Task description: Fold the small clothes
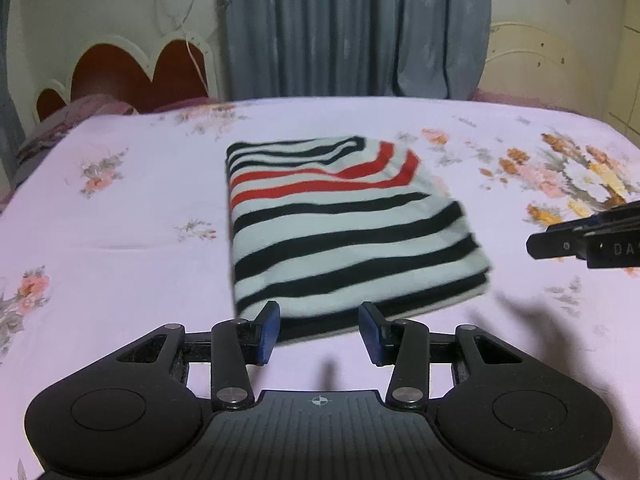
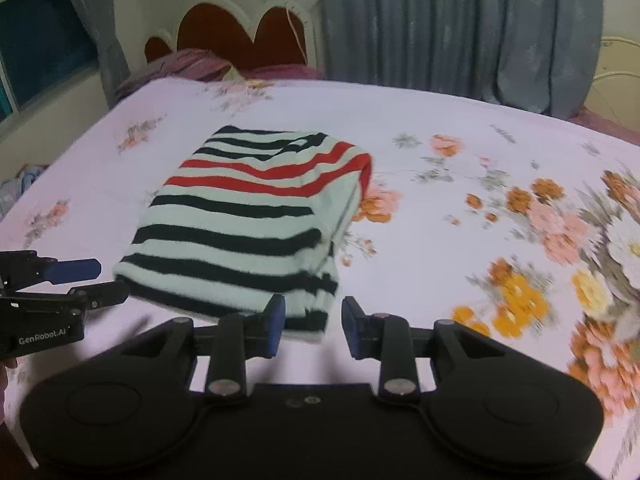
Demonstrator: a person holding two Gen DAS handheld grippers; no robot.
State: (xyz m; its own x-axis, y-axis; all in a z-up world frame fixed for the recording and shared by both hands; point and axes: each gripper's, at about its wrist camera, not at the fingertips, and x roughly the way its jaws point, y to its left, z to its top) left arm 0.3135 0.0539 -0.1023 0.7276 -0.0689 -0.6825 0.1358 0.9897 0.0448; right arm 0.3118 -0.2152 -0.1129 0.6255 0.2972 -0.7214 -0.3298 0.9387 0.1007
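Striped garment (image 1: 344, 232), folded into a thick rectangle of white, black and red bands, lies flat on the bed just ahead of both my tools. My left gripper (image 1: 319, 334) has its blue-padded fingers spread with nothing between them, the garment's near edge showing just past the tips. My right gripper (image 2: 313, 327) is likewise parted and holding nothing, its fingertips framing the garment's near right corner; whether the pads touch the cloth I cannot tell. In the left wrist view the right tool pokes in from the right side, off to the side of the fold. Under everything stretches the pale pink floral bedsheet (image 2: 460, 208), with large orange and pink blooms to the right of my right tool. Farther ahead stand the red scalloped headboard (image 1: 132, 76) and the grey-blue curtains (image 1: 352, 28).
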